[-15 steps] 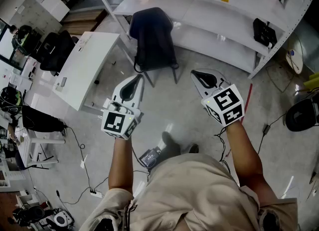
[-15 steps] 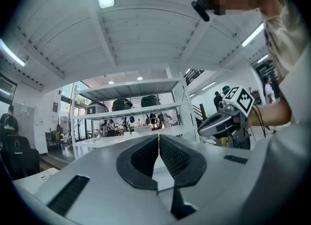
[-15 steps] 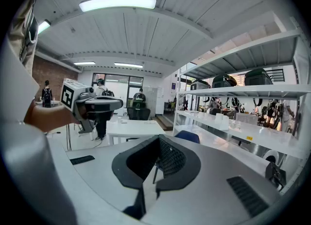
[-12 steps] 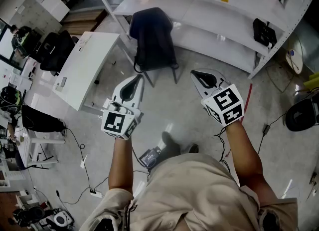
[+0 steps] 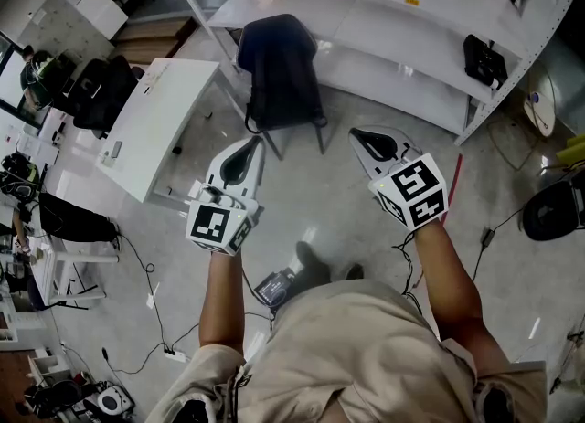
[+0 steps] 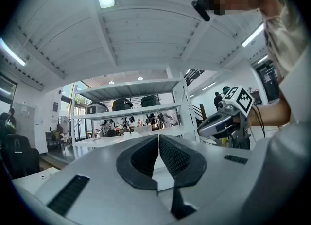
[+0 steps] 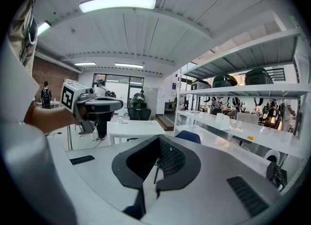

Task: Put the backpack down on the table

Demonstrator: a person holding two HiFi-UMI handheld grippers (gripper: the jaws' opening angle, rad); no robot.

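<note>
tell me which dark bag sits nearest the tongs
The dark blue backpack straight ahead, beside the white table; the other black bag lies farther off on the shelf at right.

White shelving unit [image 5: 393,19] is noted along the far side. A red rod [image 5: 454,177] is laid on the grey floor [image 5: 311,202] just before its right end post. A black office chair [image 5: 551,211] is parked beyond that end, with a cable plug [image 5: 488,237] nearby.
</note>
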